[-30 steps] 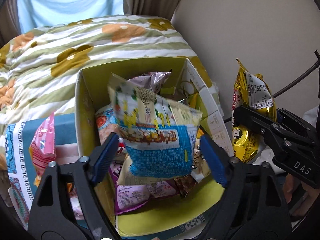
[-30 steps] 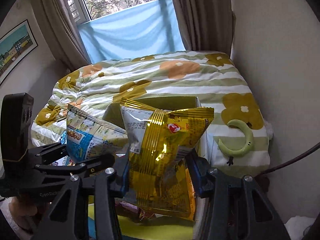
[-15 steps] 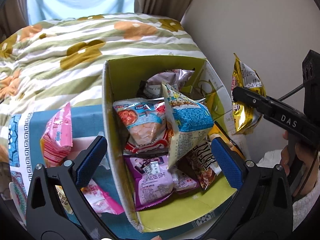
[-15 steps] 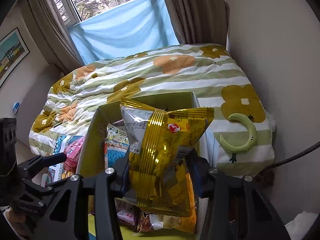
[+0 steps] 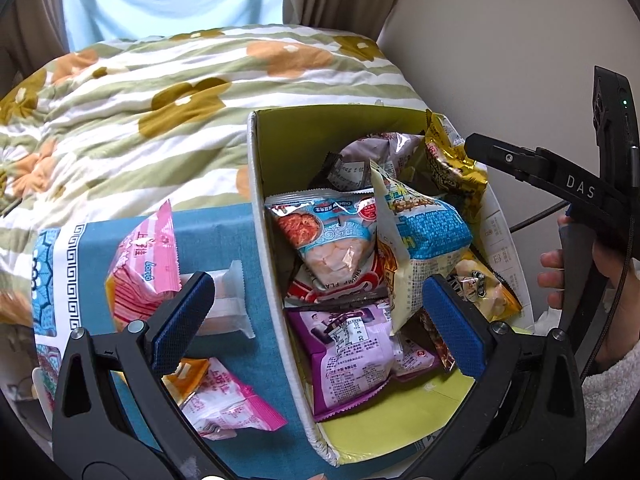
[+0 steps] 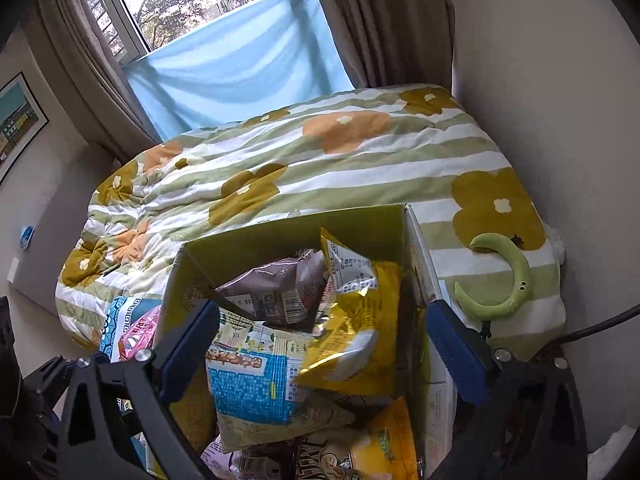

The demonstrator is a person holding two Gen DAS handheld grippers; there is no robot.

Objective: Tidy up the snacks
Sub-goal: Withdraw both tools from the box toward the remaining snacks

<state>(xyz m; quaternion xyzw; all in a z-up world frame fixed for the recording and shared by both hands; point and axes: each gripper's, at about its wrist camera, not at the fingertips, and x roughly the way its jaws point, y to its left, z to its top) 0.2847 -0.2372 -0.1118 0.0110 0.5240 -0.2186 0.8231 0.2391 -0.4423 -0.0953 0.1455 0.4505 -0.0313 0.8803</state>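
Note:
A yellow-lined cardboard box (image 5: 264,216) holds several snack packets. A blue and cream packet (image 5: 424,240) leans in its middle and also shows in the right wrist view (image 6: 256,384). A gold packet (image 6: 360,328) lies loose at the box's far right, also seen from the left wrist (image 5: 452,168). My left gripper (image 5: 316,320) is open and empty above the box's left wall. My right gripper (image 6: 324,344) is open and empty over the box (image 6: 304,232). Pink packets (image 5: 140,264) lie outside on the blue cloth (image 5: 224,232).
The box stands at the foot of a bed with a flowered green-striped quilt (image 6: 320,160). A green crescent toy (image 6: 508,280) lies on the quilt to the right. A wall (image 6: 540,80) runs close on the right. A clear-wrapped packet (image 5: 228,300) lies beside the box.
My left gripper let go of the blue and cream packet into the box and drew back left. My right gripper opened and the gold packet dropped into the box.

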